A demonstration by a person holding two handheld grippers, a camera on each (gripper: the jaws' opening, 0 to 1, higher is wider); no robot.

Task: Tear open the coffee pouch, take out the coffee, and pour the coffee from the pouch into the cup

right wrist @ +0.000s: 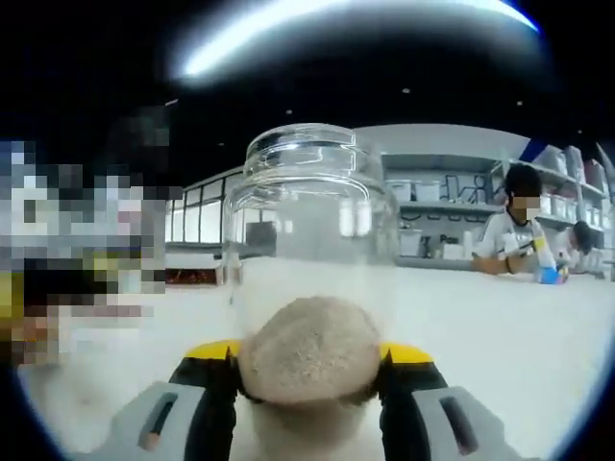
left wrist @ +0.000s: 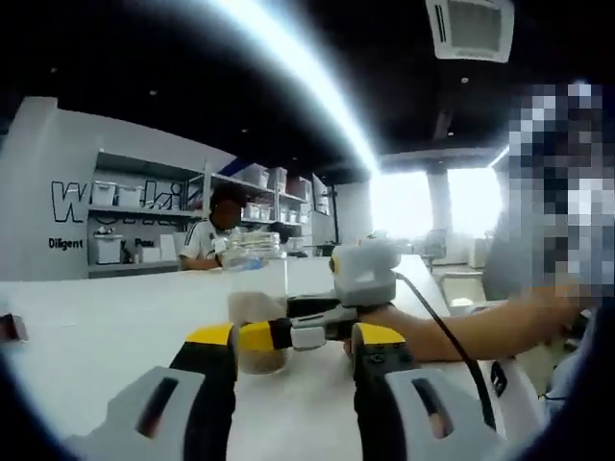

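The cup point(right wrist: 307, 259), a clear glass jar with a mound of brownish coffee powder point(right wrist: 309, 357) at the bottom, sits on the white table point(right wrist: 519, 327) clamped between the right gripper point(right wrist: 309, 370) jaws. In the left gripper view, the left gripper point(left wrist: 293, 360) is open with nothing in it, just short of the cup point(left wrist: 258, 331). Further back, a person point(right wrist: 514, 230) sits in front of shelves point(left wrist: 144, 206).

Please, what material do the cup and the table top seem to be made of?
The cup looks like clear glass or hard clear plastic: the shelves behind show through its wall, and its rim gives bright highlights. Brown powder lies at its bottom. The table looks like a smooth white laminate or painted board with a matte finish; the exact material cannot be told.
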